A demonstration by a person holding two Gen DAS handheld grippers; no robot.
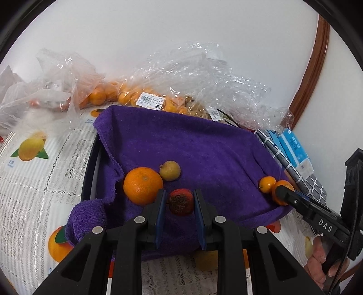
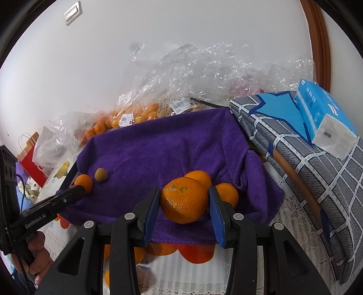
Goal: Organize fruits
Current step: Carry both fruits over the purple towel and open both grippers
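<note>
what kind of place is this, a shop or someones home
Most likely a home, probably a dining or kitchen table. A lace tablecloth with fruit pictures covers it, shop-labelled bags of oranges lie against a plain wall, a tissue pack sits on folded fabric, and a wall switch shows.

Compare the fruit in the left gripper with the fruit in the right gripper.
The left gripper holds a small red fruit with a dark rough patch; the right gripper holds an orange, plain orange with pitted skin. The red fruit is much smaller, so the left fingers sit closer together. Both are round, clamped between blue pads over the purple towel.
</note>
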